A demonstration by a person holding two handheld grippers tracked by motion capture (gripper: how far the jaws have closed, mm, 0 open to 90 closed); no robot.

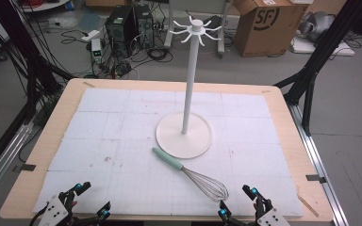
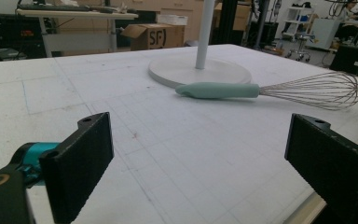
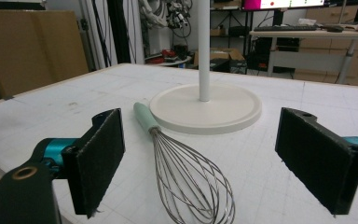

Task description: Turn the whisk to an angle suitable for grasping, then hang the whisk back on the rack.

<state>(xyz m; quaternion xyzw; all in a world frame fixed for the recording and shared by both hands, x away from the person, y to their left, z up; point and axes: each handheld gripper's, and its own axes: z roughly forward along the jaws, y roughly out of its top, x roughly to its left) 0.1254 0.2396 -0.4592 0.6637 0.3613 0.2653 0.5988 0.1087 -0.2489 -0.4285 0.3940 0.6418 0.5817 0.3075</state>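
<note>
A wire whisk (image 1: 193,175) with a mint-green handle lies flat on the white mat, handle toward the stand's base. A white stand (image 1: 187,89) with a round base (image 1: 169,141) and hook arms on top rises mid-table. My left gripper (image 1: 93,197) sits open at the near-left table edge, well left of the whisk (image 2: 270,89). My right gripper (image 1: 238,201) is open at the near-right edge, just behind the whisk's wire end (image 3: 186,177). In both gripper views the jaws stand wide apart with nothing between them; the stand base (image 2: 214,74) (image 3: 214,109) lies beyond the whisk.
The white gridded mat (image 1: 103,136) covers a wooden table (image 1: 56,113). Black frame posts (image 1: 325,52) stand beside the table. On the floor beyond are computer cases (image 1: 127,26), cables and a cardboard box (image 1: 264,23).
</note>
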